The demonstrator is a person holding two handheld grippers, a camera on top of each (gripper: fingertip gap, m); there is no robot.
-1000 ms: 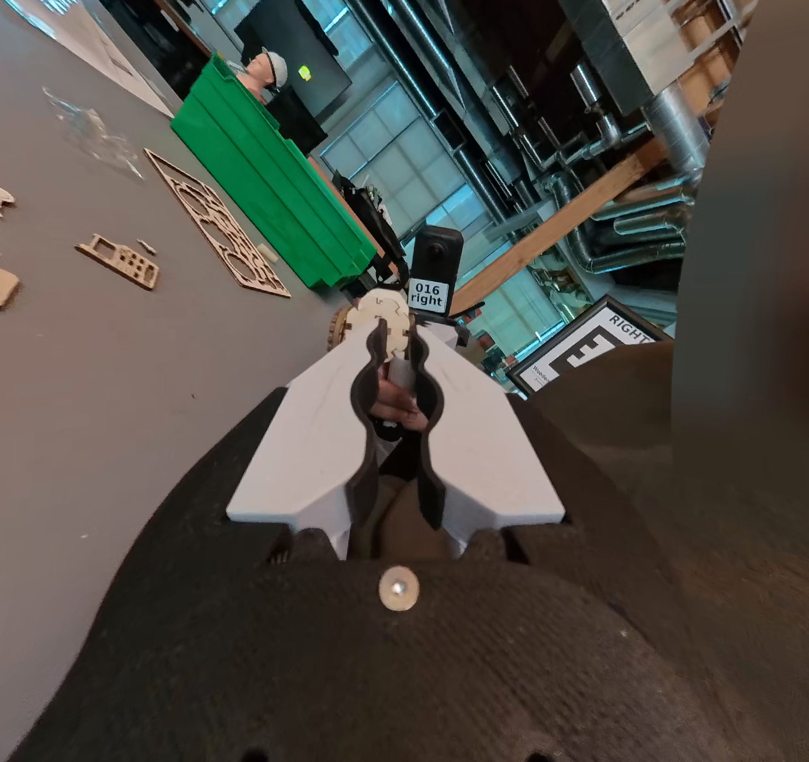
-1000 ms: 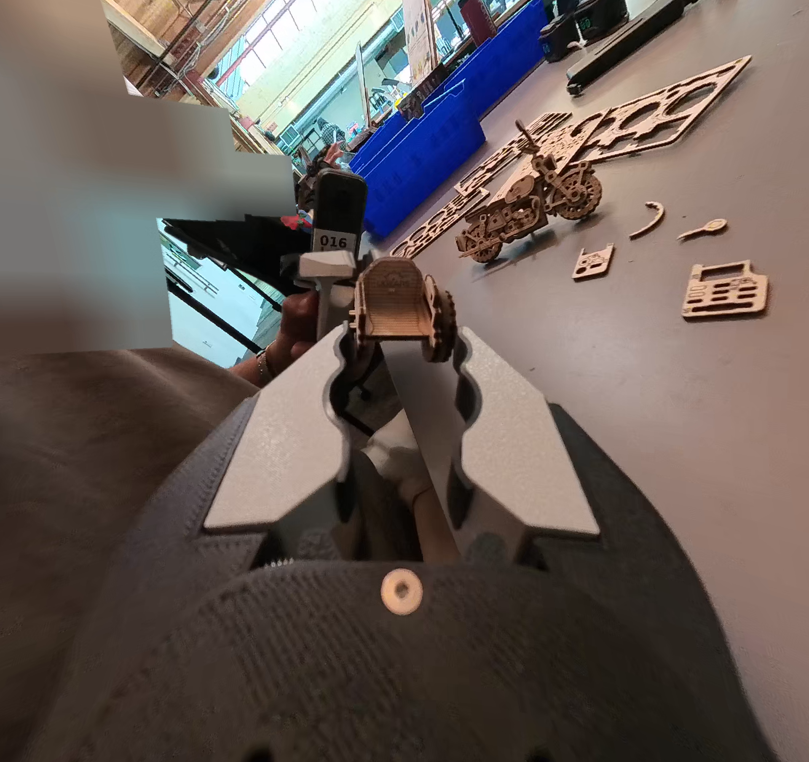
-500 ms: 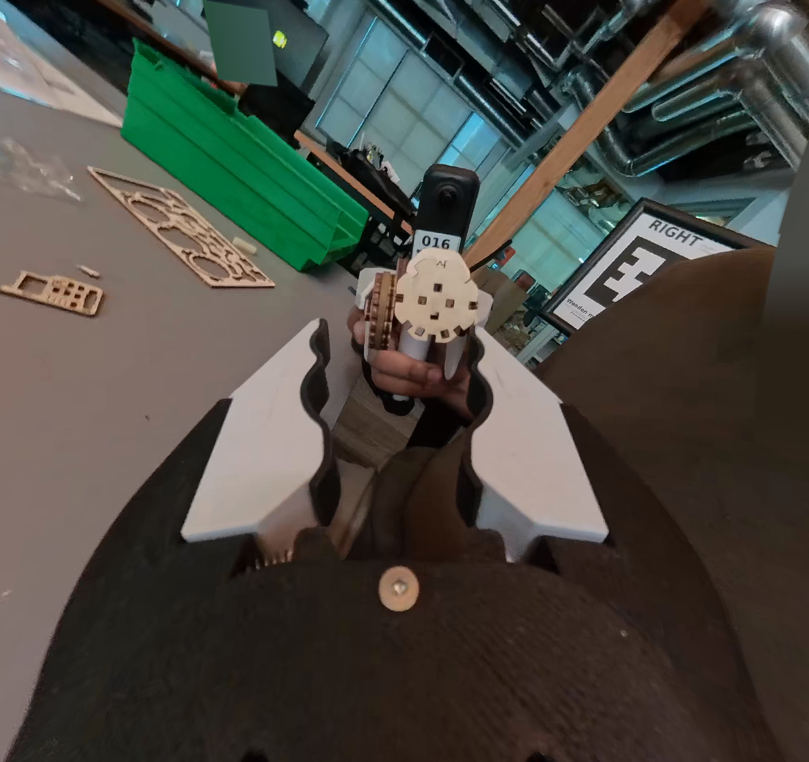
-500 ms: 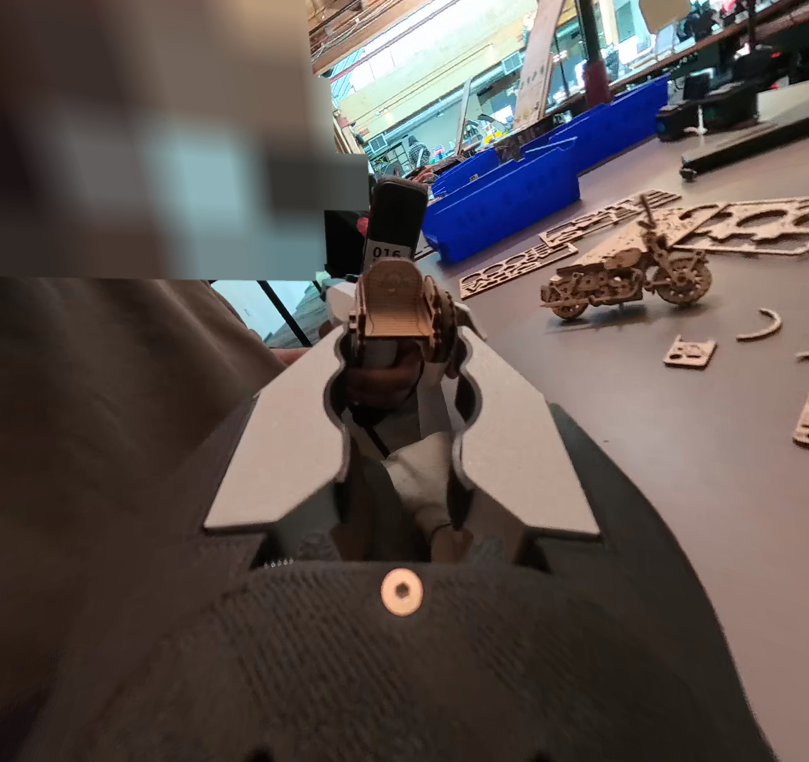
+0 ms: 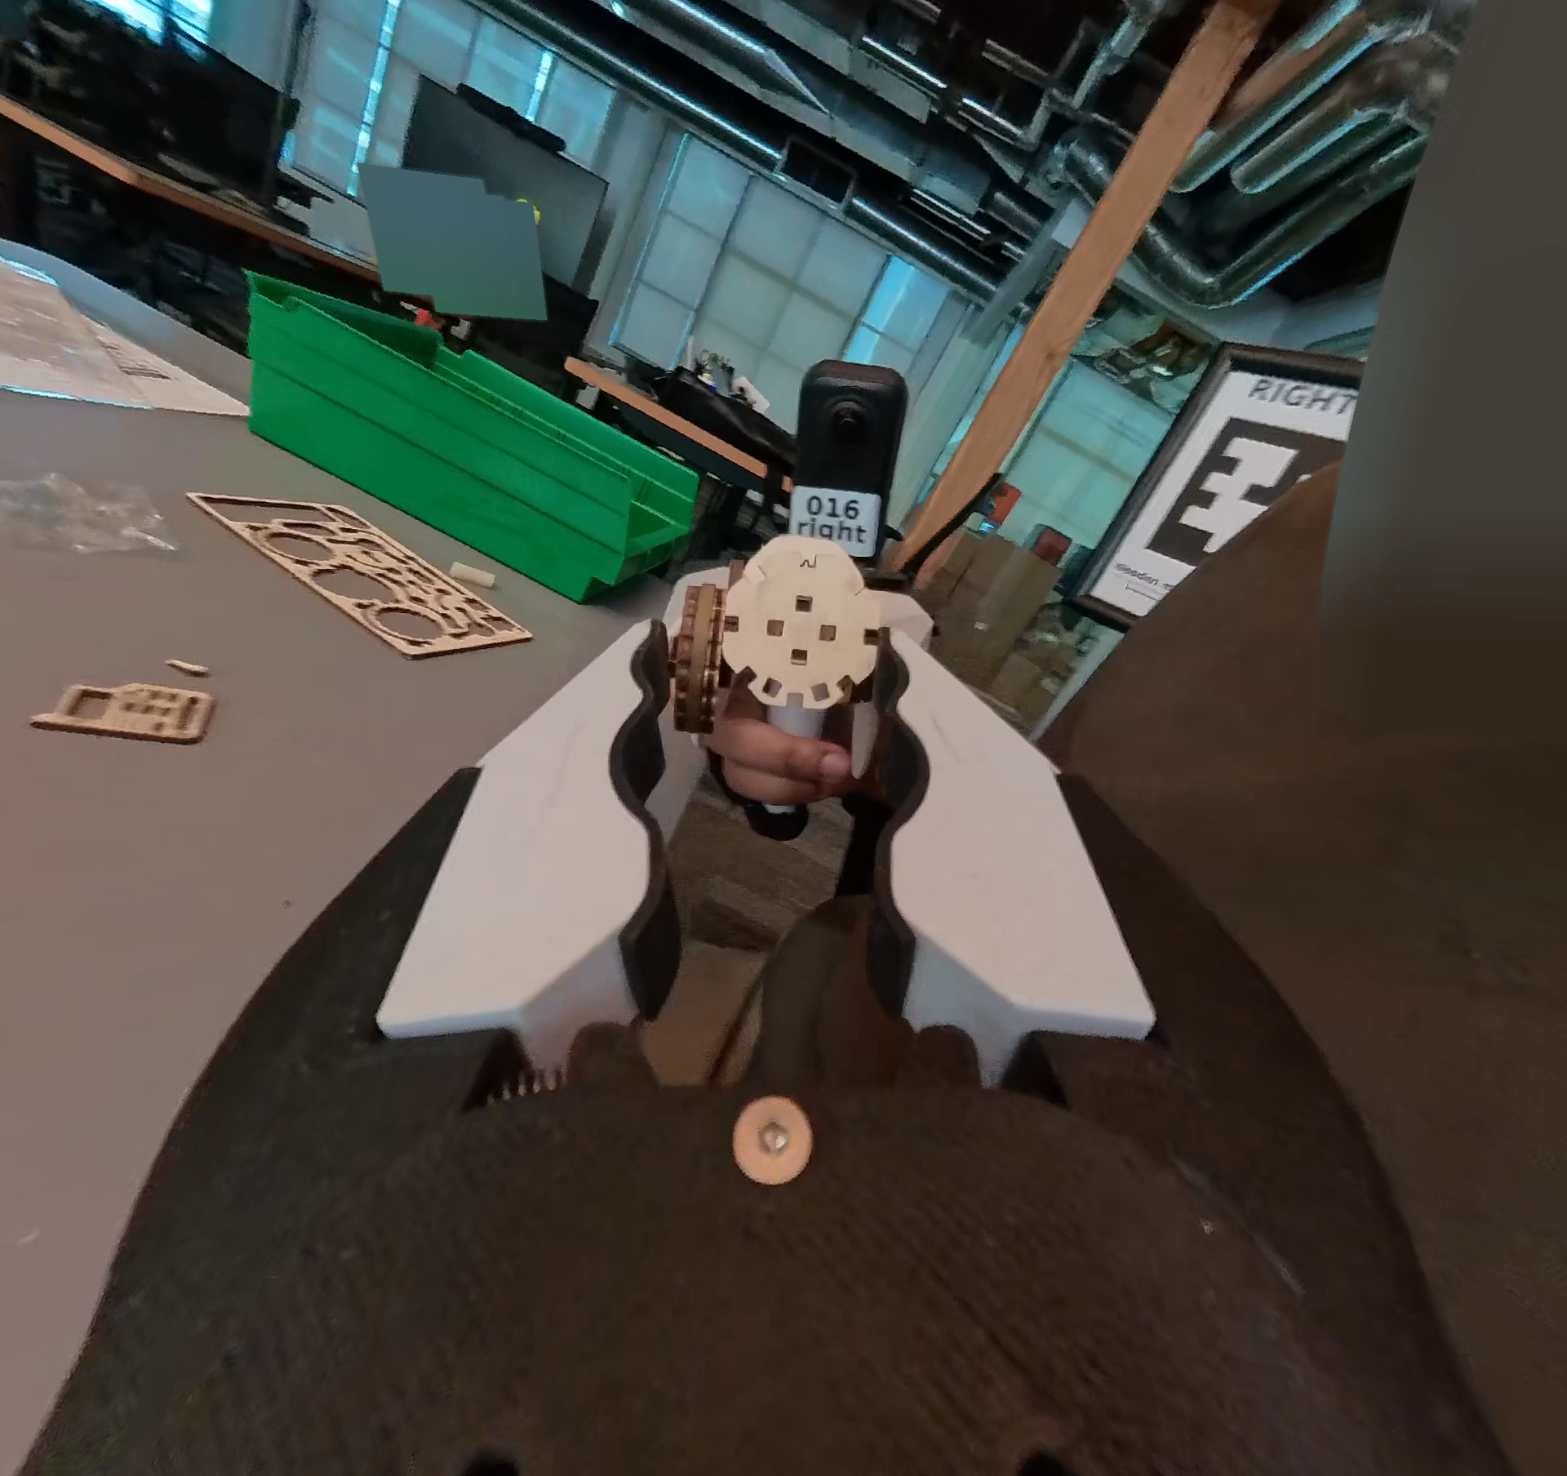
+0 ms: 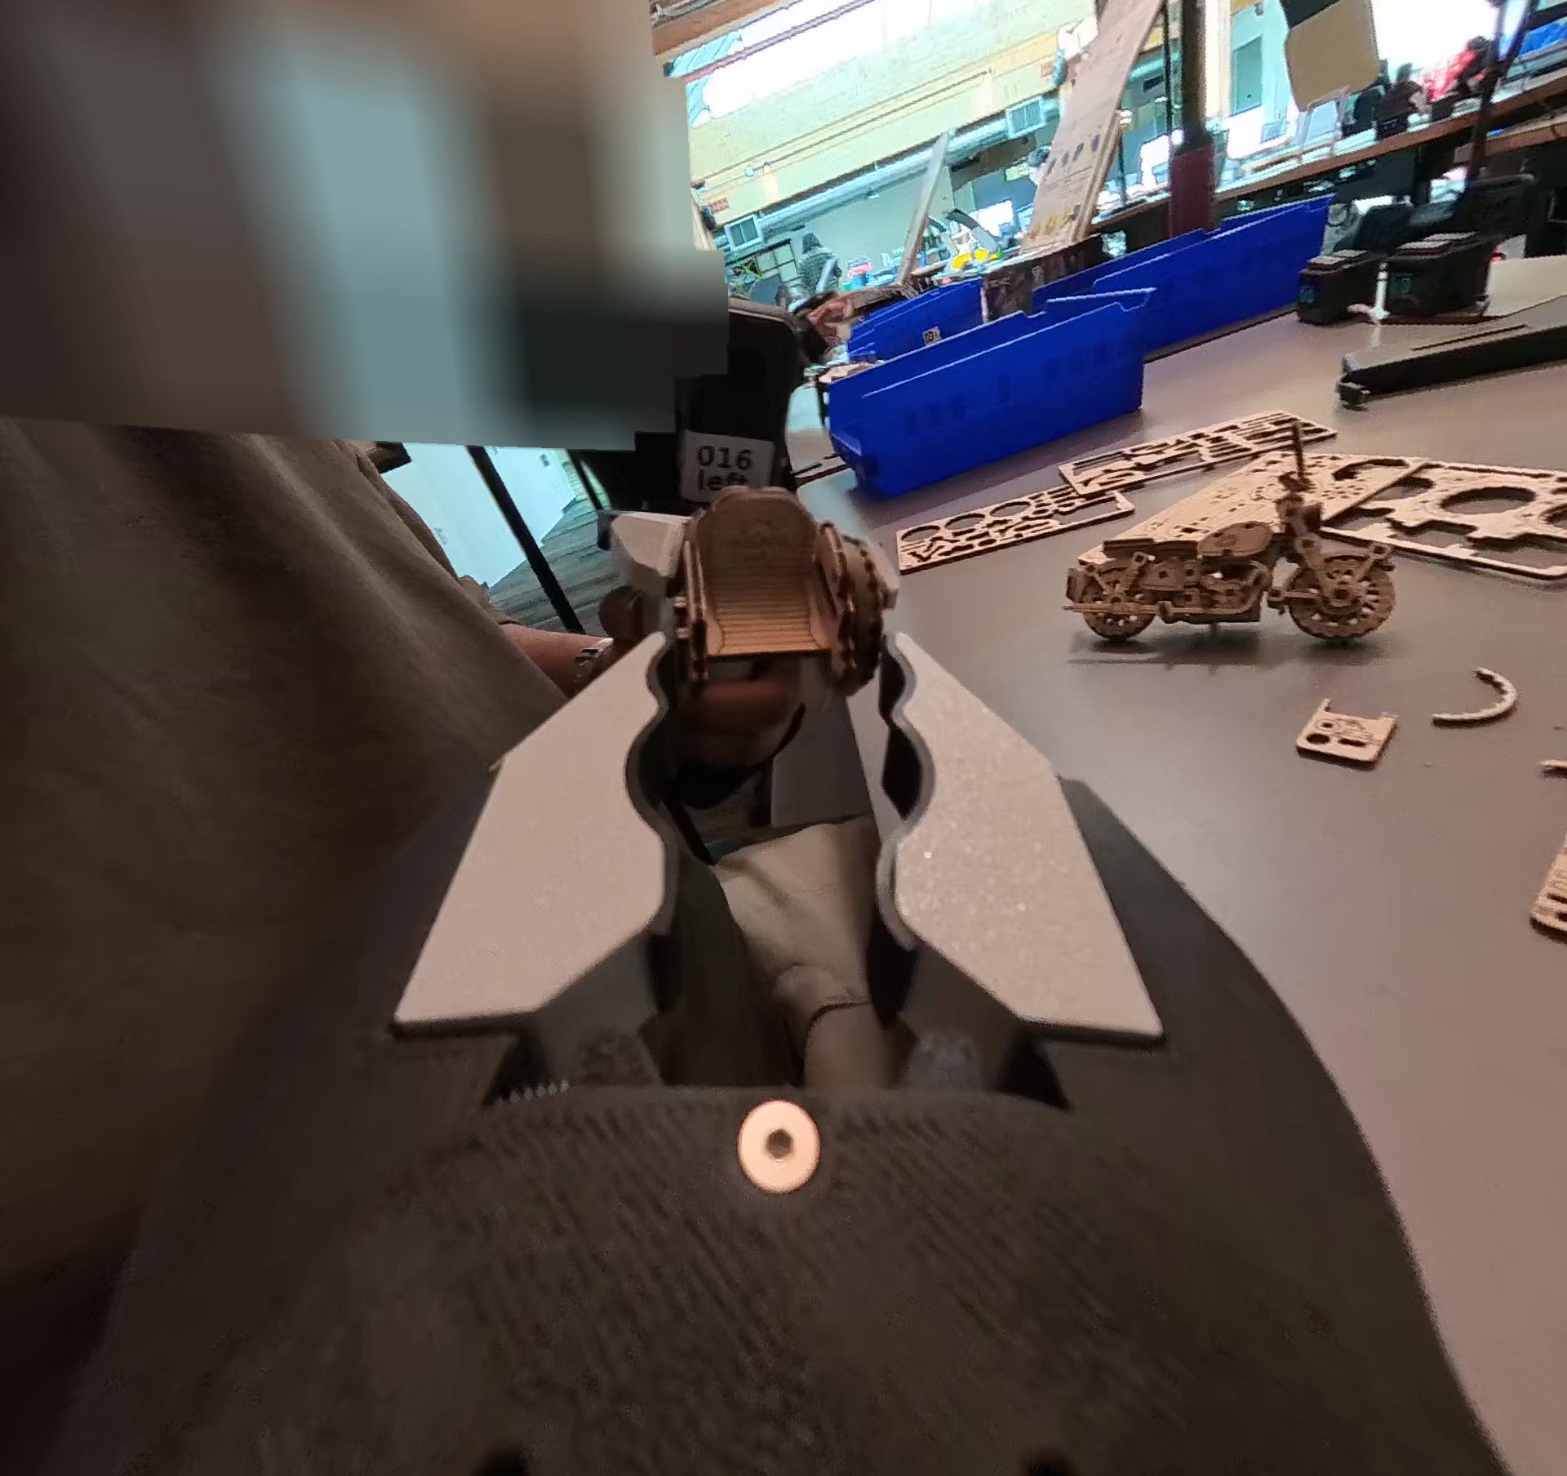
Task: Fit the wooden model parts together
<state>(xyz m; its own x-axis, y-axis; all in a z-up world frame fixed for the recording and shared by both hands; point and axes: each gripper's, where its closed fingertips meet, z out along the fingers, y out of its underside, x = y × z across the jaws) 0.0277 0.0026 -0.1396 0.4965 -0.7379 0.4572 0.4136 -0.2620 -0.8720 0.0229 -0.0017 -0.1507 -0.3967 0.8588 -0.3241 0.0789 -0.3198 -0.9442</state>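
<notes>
A small wooden sidecar (image 6: 763, 587) with a slatted seat and a side wheel is held in the air between both grippers, which face each other. My right gripper (image 6: 773, 655) is shut on its near end. In the left wrist view the sidecar's pale notched underside plate (image 5: 797, 638) faces the camera, with the wheel on its left. My left gripper (image 5: 772, 646) has its fingertips against both sides of the sidecar. One left finger (image 6: 644, 549) shows beside the sidecar in the right wrist view. A finished wooden motorcycle (image 6: 1229, 579) stands on the grey table.
Punched-out wooden sheets (image 6: 1441, 502) (image 5: 356, 570) lie flat on the table. Small loose parts lie near them: a slotted plate (image 5: 127, 710), a small plate (image 6: 1344, 735) and a curved strip (image 6: 1480, 697). A green bin (image 5: 458, 434) and blue bins (image 6: 992, 400) stand behind. The person's body is close. Both grippers' tips are close together, under 4 cm apart. The finished wooden motorcycle (image 6: 1229, 579) is about 25 cm from both grippers' fingertips.
My left gripper was nearly shut on the plate's edge, opened wide, and has now narrowed onto the sidecar's sides. Both views have levelled. The right gripper kept its hold.
</notes>
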